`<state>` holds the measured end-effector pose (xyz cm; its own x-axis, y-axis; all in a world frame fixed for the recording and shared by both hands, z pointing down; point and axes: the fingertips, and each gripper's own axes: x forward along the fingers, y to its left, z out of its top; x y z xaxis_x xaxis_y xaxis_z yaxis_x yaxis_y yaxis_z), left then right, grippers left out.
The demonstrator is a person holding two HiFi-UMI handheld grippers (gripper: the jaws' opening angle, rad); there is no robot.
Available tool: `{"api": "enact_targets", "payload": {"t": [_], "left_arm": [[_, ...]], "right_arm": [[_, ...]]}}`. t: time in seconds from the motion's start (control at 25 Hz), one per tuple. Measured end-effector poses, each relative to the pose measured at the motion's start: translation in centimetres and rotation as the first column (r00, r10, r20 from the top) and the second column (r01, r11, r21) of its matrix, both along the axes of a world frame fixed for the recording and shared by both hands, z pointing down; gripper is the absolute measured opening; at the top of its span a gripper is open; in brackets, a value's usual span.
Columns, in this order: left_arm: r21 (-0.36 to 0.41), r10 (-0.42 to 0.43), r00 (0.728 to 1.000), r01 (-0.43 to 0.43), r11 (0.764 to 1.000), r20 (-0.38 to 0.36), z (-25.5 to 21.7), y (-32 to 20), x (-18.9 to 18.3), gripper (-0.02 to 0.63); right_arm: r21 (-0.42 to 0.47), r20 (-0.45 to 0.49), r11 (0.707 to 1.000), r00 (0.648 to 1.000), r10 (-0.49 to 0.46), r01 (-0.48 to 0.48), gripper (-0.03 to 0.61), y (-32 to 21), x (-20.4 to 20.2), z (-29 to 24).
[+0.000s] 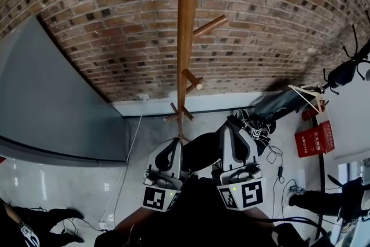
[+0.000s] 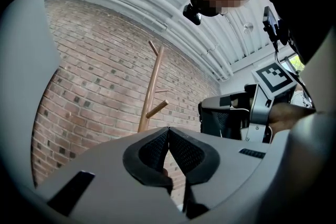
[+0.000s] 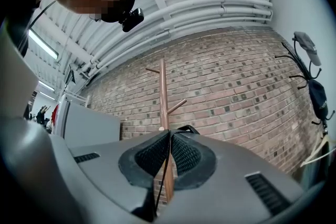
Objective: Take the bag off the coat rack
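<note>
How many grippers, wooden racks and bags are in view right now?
Grippers: 2, the left gripper and the right gripper
Wooden rack: 1
Bag: 1, black, off the rack, with its strap in the right gripper
Total: 4

Right gripper (image 3: 169,136) jaws pinched on black strap (image 3: 188,128), coat rack (image 3: 163,93) behind, brick wall (image 3: 236,86)
</note>
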<state>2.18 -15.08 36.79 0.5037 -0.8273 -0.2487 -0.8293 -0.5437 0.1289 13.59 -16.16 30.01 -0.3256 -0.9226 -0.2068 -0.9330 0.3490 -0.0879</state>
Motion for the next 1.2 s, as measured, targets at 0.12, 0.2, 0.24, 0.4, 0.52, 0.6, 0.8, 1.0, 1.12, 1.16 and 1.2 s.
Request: {"api": "enact_targets", "payload": {"t": [0.12,0.2,0.24,0.4,0.52,0.6,0.8,1.0,1.12,1.16,1.2], "left_arm": [[-0.001,-0.003,1.000,0.003,1.000,-0.002,0.1,0.0,0.4,0.017],[0.000,-0.007,1.000,0.007,1.000,-0.014,0.0,0.1,0.7,0.017],[-0.001,-0.009,1.000,0.009,1.000,-0.020,-0.1,0.1,0.8,0.017],[0.015,-0.047,0.998,0.047,0.999,-0.029,-0.9,0.2,1.3,0.017],[0.025,-0.063,0.998,0.064,0.998,-0.030,-1.3,0.1,1.6,0.017],[0.023,-0.057,0.998,0.057,0.998,-0.003,-1.0,0.1,2.2,0.017],[0.035,-0.066,0.998,0.065,0.997,0.006,-0.8,0.3,3.2,0.017],[0.022,-0.081,0.996,0.082,0.996,-0.027,-1.1,0.0,3.4,0.017],[0.016,-0.085,0.996,0.085,0.996,-0.024,-1.1,-0.2,3.5,0.017],[0.013,-0.086,0.996,0.086,0.996,-0.023,-1.1,-0.3,3.5,0.017],[0.010,-0.087,0.996,0.087,0.996,-0.022,-1.0,-0.3,3.5,0.017]], "right_arm": [[-0.008,0.000,1.000,1.000,-0.012,0.012,0.023,0.1,0.0,0.5],[-0.011,0.001,1.000,1.000,-0.018,0.018,0.023,0.1,0.2,0.7],[-0.011,0.001,1.000,1.000,-0.022,0.022,0.023,0.1,0.3,0.7],[-0.005,-0.006,1.000,1.000,-0.031,0.031,0.022,0.2,1.0,0.5],[-0.004,-0.016,0.999,0.999,-0.033,0.033,0.021,0.1,1.4,0.7],[-0.004,-0.024,0.999,0.999,-0.040,0.040,0.021,0.0,1.5,1.0],[-0.018,-0.041,0.998,0.997,-0.059,0.058,0.021,-0.1,1.8,1.8],[-0.018,-0.045,0.998,0.997,-0.064,0.063,0.021,-0.3,2.6,2.2],[-0.015,-0.043,0.998,0.997,-0.062,0.062,0.021,-0.6,2.8,2.4],[-0.016,-0.042,0.998,0.997,-0.060,0.059,0.021,-0.6,2.9,2.5],[-0.017,-0.042,0.998,0.997,-0.058,0.057,0.021,-0.7,2.9,2.6]]}}
